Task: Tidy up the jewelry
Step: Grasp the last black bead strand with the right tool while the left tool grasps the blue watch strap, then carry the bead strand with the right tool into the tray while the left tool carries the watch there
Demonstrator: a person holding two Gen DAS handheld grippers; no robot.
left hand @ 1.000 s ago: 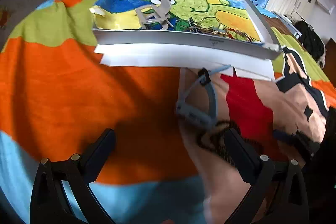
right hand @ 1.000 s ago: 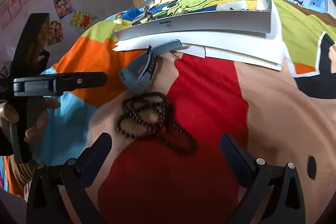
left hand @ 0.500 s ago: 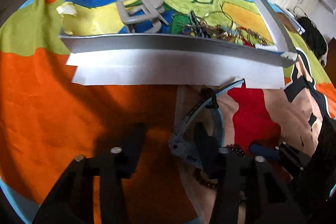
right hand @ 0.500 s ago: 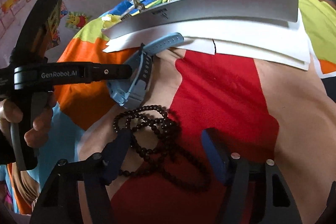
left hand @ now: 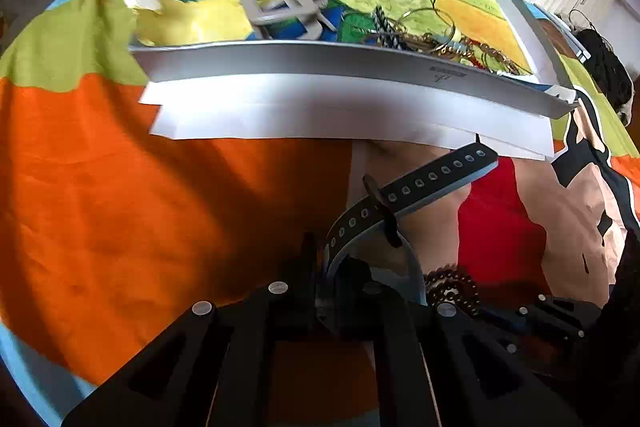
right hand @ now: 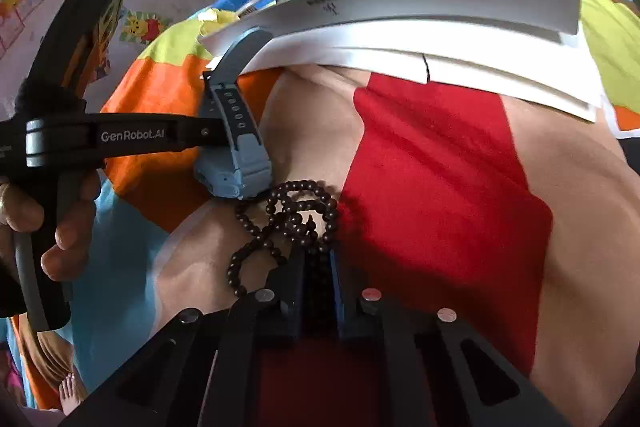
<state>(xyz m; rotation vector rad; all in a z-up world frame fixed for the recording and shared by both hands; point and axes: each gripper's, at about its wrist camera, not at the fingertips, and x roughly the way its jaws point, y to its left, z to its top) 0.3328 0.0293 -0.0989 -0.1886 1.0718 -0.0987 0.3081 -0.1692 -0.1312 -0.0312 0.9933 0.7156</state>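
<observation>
A blue-grey wristwatch (left hand: 432,179) lies on the colourful bedspread just in front of a white tray (left hand: 320,61). My left gripper (left hand: 326,267) is closing tight, its pads pinching the watch strap near the case. From the right wrist view the watch (right hand: 240,155) sits with the left gripper (right hand: 216,133) reaching in from the left. A dark bead necklace (right hand: 288,215) is bunched beside the watch. My right gripper (right hand: 318,259) has its jaws closing, with strands of the beads pressed between the pads.
The tray, lined with a cartoon picture, holds a grey hair claw (left hand: 280,7) and a tangle of chains and bangles (left hand: 440,43). White paper sheets (left hand: 320,115) stick out from under it. A person's hand (right hand: 60,227) grips the left tool's handle.
Both grippers moved forward and down and went from wide open to closed, the left on the watch strap and the right on the beads.
</observation>
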